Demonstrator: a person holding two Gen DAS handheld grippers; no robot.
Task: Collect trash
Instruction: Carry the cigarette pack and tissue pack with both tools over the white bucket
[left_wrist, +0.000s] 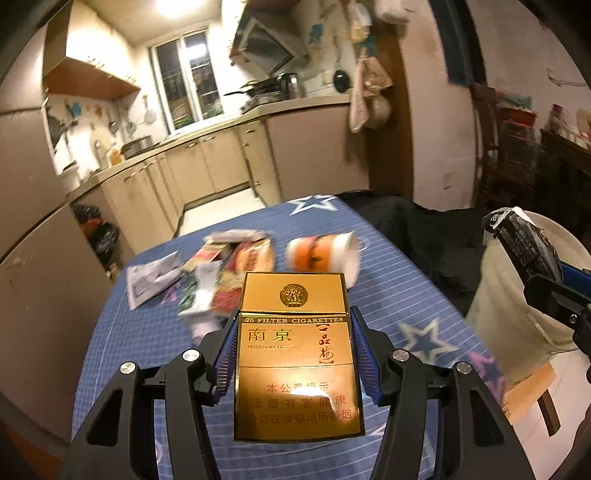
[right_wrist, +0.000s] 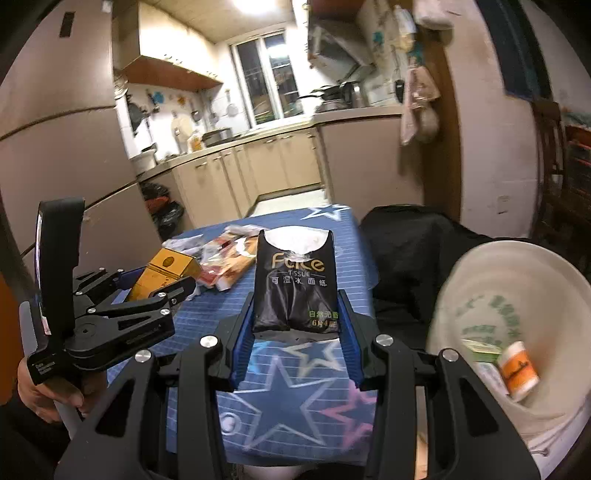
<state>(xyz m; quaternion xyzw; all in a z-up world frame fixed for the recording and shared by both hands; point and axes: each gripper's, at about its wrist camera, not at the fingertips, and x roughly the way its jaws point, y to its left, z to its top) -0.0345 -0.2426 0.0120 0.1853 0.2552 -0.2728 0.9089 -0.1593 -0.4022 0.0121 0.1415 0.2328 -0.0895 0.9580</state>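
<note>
Gold cigarette pack (left_wrist: 295, 354): pinched between left gripper (left_wrist: 293, 354) pads, raised above blue star-print tablecloth (left_wrist: 399, 295). Black tissue packet (right_wrist: 295, 280): clamped in right gripper (right_wrist: 295, 332). Remaining litter: wrappers (left_wrist: 218, 280), toppled paper cup (left_wrist: 325, 258). White bucket (right_wrist: 517, 266) beside table, holding discarded cup (right_wrist: 517, 369).

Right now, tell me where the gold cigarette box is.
The gold cigarette box is clamped in the left gripper above the blue tablecloth, in front of the tipped cup.

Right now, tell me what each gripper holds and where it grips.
Left gripper: gold cardboard cigarette pack, clamped by its side edges. Right gripper: black plastic tissue packet, pinched across its lower end.
</note>
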